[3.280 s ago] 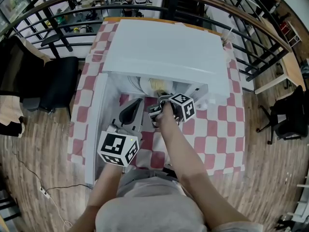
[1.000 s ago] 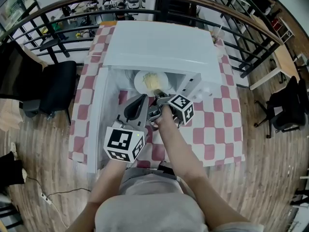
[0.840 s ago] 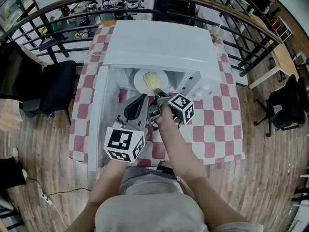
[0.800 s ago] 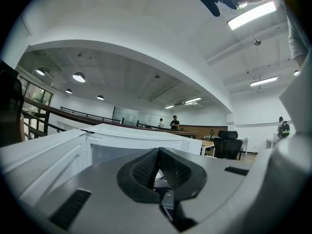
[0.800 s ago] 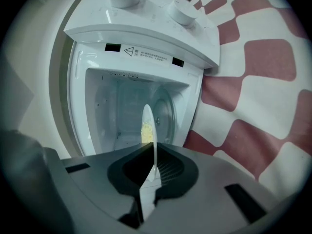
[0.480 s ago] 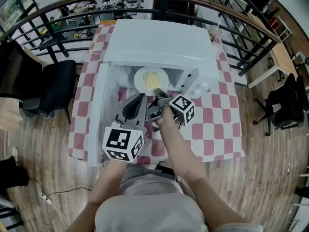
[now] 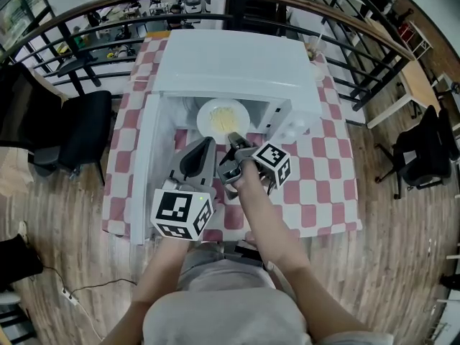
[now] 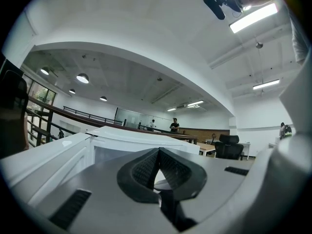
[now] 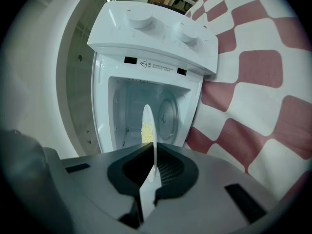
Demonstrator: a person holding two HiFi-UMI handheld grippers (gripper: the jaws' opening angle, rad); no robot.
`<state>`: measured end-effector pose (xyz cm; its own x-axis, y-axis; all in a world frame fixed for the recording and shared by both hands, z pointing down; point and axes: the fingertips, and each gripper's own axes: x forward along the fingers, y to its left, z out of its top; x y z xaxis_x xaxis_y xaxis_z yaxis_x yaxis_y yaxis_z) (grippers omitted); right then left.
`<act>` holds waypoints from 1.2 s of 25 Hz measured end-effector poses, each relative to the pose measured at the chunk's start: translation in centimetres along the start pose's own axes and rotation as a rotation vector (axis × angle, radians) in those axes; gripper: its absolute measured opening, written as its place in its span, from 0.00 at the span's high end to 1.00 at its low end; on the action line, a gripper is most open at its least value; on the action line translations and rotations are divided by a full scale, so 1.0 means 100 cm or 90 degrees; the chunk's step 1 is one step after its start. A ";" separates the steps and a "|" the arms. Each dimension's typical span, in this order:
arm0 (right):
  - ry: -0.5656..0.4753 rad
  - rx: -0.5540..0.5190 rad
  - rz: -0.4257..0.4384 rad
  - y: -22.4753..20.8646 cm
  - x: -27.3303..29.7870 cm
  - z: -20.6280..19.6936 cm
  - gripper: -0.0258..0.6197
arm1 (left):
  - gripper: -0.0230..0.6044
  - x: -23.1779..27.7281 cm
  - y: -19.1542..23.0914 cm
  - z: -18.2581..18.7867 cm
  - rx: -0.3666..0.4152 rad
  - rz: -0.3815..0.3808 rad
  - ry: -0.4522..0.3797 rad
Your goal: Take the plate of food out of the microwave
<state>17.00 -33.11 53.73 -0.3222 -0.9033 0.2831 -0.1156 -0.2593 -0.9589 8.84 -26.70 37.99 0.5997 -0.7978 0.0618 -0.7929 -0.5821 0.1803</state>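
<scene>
Head view: a white microwave [image 7: 237,63] stands on a red-and-white checked tablecloth [image 7: 316,185], with its door [image 7: 144,164] open at the left. The plate of yellow food [image 7: 223,118] sits at the cavity mouth. The right gripper [image 7: 233,141] pinches its near rim. The left gripper [image 7: 207,146], jaws together on nothing, hangs just beside, between door and plate.

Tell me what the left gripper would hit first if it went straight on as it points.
Probably the round white plate of yellow food, pinched at its rim by the right gripper at the mouth of the open white microwave; relative height is unclear.
</scene>
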 end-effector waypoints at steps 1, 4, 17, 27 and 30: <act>0.003 -0.001 0.000 0.001 -0.001 -0.002 0.91 | 0.96 -0.001 0.001 0.002 -0.001 0.004 -0.003; 0.012 -0.005 0.001 0.002 -0.006 -0.005 0.91 | 0.96 -0.003 0.006 0.005 -0.010 0.017 -0.011; 0.029 -0.023 0.012 0.019 -0.038 -0.012 0.91 | 0.96 -0.007 0.011 0.017 -0.017 0.051 -0.018; 0.019 -0.002 0.027 0.038 -0.072 -0.015 0.91 | 0.96 -0.005 0.002 0.025 -0.013 0.045 -0.023; 0.017 -0.002 0.032 0.046 -0.082 -0.015 0.91 | 0.96 -0.006 0.000 0.027 -0.015 0.042 -0.024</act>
<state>17.73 -26.41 47.02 -0.3526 -0.9059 0.2345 -0.1017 -0.2120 -0.9720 8.21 -26.69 35.28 0.5413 -0.8400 0.0366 -0.8276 -0.5247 0.1994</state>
